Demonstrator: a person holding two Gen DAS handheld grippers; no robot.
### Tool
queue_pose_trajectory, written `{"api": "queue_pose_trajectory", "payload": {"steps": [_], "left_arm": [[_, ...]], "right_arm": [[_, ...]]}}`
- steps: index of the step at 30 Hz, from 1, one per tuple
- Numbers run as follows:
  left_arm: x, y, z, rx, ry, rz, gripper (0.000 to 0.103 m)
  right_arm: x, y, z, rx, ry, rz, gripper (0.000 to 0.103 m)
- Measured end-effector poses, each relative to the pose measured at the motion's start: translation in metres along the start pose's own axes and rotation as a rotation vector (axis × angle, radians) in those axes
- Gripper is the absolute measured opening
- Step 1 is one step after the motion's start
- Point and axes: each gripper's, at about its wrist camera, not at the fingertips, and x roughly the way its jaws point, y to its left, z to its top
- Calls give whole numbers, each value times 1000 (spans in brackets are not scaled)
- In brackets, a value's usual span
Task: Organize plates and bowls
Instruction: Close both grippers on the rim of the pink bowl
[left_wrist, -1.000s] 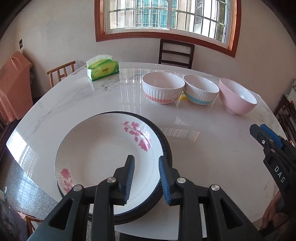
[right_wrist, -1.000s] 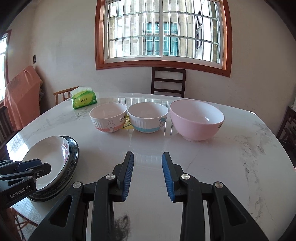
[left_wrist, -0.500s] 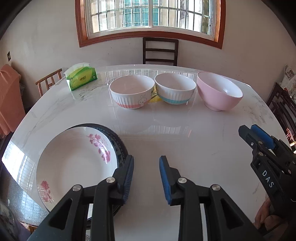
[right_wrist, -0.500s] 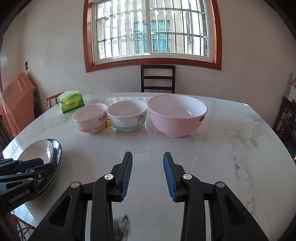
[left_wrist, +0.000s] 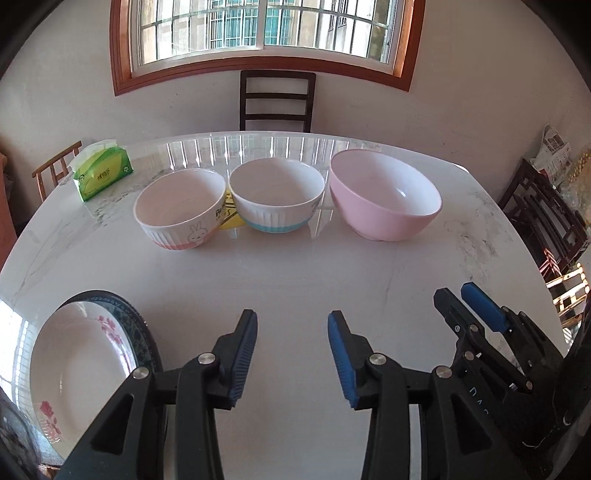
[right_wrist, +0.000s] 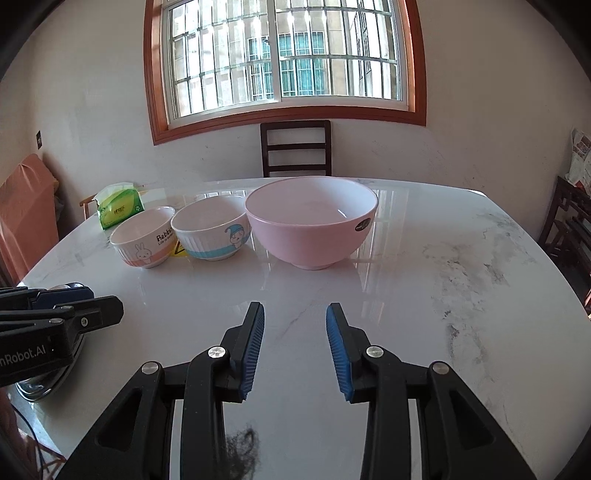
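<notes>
While the left wrist view shows the floral plate (left_wrist: 79, 365) face-up on a dark-rimmed plate (left_wrist: 142, 332) at the near left counter (left_wrist: 295, 280) edge, the right wrist view gets only a sliver of that stack behind the left tongs (right_wrist: 105, 308). Right view alone reads the "Rabbit" print on the rabbit bowl (right_wrist: 144, 242) and the dark sticker on the pink bowl (right_wrist: 310, 221); left view alone shows both tongs side by side, right tongs (left_wrist: 461, 299) at far right. Bowls sit in a row at mid counter: rabbit bowl, blue-banded bowl (right_wrist: 211, 232), pink bowl, all empty, first two nearly touching with a yellow label between them. Green tissue pack (right_wrist: 120, 208) behind, left. Left tongs (left_wrist: 291, 325) released, jaws have just been opening, nothing between them, angled down over bare counter. Right tongs (right_wrist: 295, 314) also released, empty, aimed toward the pink bowl.
</notes>
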Motion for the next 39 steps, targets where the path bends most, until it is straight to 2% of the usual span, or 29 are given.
{"api": "queue_pose_trajectory", "payload": {"steps": [4,8,11,14,16,20,23,29,35,36,39], "left_arm": [[21,-2,28,-60,55,-109,41],[50,4,59,-168,130,-261,41],[66,3,82,-219,144,-301,41],[82,1,97,-265,176,-360,41],[89,-3,105,-270,186,-345,41],[106,-6,118,-307,209,-340,41],[119,-11,121,-315,245,-353,41],[134,-22,125,-270,259,-279,42],[146,-18,123,-285,267,-249,42],[147,-15,124,-289,269,-248,42],[153,-16,124,-295,273,-258,39]], "right_arm": [[6,-31,11,43,10,1,33],[17,-65,30,105,55,86,33],[34,-85,47,150,115,161,34],[54,-100,63,192,163,193,34],[67,-109,73,232,194,235,34],[86,-111,93,244,224,236,34],[100,-106,106,213,242,204,34],[132,-103,118,187,302,168,34],[160,-101,124,139,364,105,34],[164,-102,123,132,376,97,33],[173,-103,120,125,421,122,19]]}}
